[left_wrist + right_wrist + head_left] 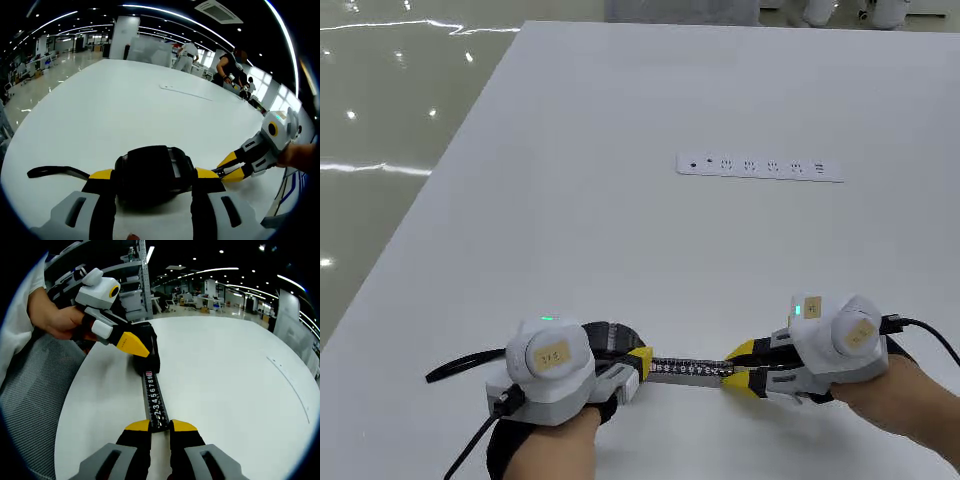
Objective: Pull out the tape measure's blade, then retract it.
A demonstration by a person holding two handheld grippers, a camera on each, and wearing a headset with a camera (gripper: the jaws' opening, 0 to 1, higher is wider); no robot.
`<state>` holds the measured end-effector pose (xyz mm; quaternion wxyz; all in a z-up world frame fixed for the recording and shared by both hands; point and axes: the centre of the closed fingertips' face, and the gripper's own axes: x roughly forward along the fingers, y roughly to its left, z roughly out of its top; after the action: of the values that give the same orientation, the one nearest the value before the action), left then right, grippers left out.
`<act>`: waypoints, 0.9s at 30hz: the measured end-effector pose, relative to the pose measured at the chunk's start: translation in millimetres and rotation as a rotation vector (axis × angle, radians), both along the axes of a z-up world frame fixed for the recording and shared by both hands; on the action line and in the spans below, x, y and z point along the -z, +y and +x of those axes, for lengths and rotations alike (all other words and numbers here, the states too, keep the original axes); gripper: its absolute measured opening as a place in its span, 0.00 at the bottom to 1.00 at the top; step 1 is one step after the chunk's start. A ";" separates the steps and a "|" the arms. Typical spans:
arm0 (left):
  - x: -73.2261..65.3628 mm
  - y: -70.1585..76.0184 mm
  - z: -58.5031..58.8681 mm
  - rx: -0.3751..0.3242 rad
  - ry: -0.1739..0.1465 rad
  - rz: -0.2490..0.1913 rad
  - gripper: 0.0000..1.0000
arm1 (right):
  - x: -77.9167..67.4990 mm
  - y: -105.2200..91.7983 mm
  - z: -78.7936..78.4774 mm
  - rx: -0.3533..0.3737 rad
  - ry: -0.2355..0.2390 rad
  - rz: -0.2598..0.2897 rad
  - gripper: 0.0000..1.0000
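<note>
The left gripper (155, 175) clenched its fingers (102, 176) on the case (605, 335) to anchor it while the right gripper (160, 426) pinched the blade (154, 397) end taut above the worktop (670, 250).

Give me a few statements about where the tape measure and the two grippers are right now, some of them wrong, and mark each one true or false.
1. The blade is drawn partway out of the case. True.
2. The right gripper is open and clear of the blade. False: its jaws are shut on the blade's end.
3. The left gripper holds the tape measure's black case. True.
4. The power strip lies between the two grippers. False: it lies farther back on the table, apart from both.
</note>
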<state>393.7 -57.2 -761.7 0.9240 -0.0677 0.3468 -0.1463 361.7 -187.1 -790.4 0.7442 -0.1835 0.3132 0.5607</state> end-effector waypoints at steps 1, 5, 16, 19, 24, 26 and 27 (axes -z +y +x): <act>0.0 0.0 -0.1 0.000 0.000 -0.001 0.56 | -0.3 2.6 -0.1 -0.002 0.002 0.004 0.10; -0.1 0.2 0.0 0.000 0.000 -0.008 0.56 | -0.8 15.6 2.0 -0.004 0.002 0.019 0.10; -0.1 0.7 0.4 -0.003 0.004 -0.025 0.56 | -1.0 39.2 6.2 -0.012 0.008 0.044 0.10; -0.4 0.9 0.6 -0.003 0.004 -0.030 0.56 | -0.9 45.6 6.3 -0.011 0.007 0.052 0.10; -0.7 1.0 0.3 -0.002 0.004 -0.040 0.56 | -1.5 57.8 7.9 -0.008 0.009 0.065 0.11; -0.8 1.0 0.0 0.001 0.004 -0.041 0.56 | -1.5 64.8 8.1 -0.011 0.004 0.069 0.11; -1.0 1.1 -0.1 0.001 0.004 -0.044 0.56 | -1.4 68.3 8.9 -0.011 0.003 0.071 0.11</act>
<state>393.6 -56.1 -760.7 0.9216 -0.0879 0.3452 -0.1544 370.6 -118.8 -789.0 0.7467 -0.1577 0.2932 0.5758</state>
